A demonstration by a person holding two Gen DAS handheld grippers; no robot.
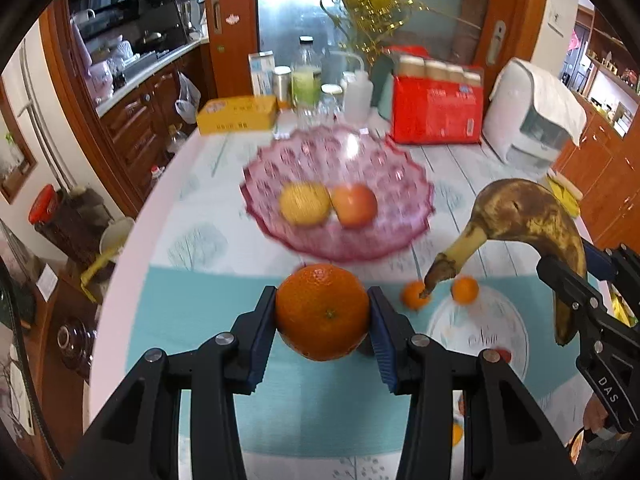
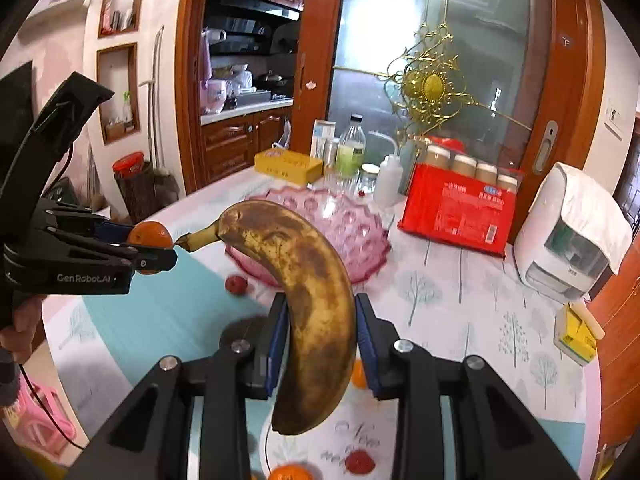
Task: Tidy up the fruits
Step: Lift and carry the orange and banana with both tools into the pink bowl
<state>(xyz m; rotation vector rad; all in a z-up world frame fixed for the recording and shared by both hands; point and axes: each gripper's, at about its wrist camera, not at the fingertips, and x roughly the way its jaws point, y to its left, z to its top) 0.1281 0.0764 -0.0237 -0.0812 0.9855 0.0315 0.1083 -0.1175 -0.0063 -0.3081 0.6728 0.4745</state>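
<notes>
The orange (image 1: pixel 322 312) is clamped between the left gripper's (image 1: pixel 322 322) blue pads, held above the table (image 1: pixel 200 184) just short of the pink bowl (image 1: pixel 384 168). In the bowl lie a lemon (image 1: pixel 305 203) and an apple (image 1: pixel 354 205), touching. The right gripper (image 2: pixel 320 340) pinches a browned banana (image 2: pixel 296 280), stem towards the orange. On the table below, two small oranges (image 1: pixel 464 289) lie beside a white plate (image 1: pixel 480 320). Beyond the bowl stand a yellow box (image 1: pixel 237 114), bottles (image 1: pixel 306 76) and a red pack (image 1: pixel 436 110).

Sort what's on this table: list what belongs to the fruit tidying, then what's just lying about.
Job: orange in left hand-held gripper, banana in right hand-held gripper, pink bowl, two small oranges.

Lying about: yellow box, red pack, bottles.
</notes>
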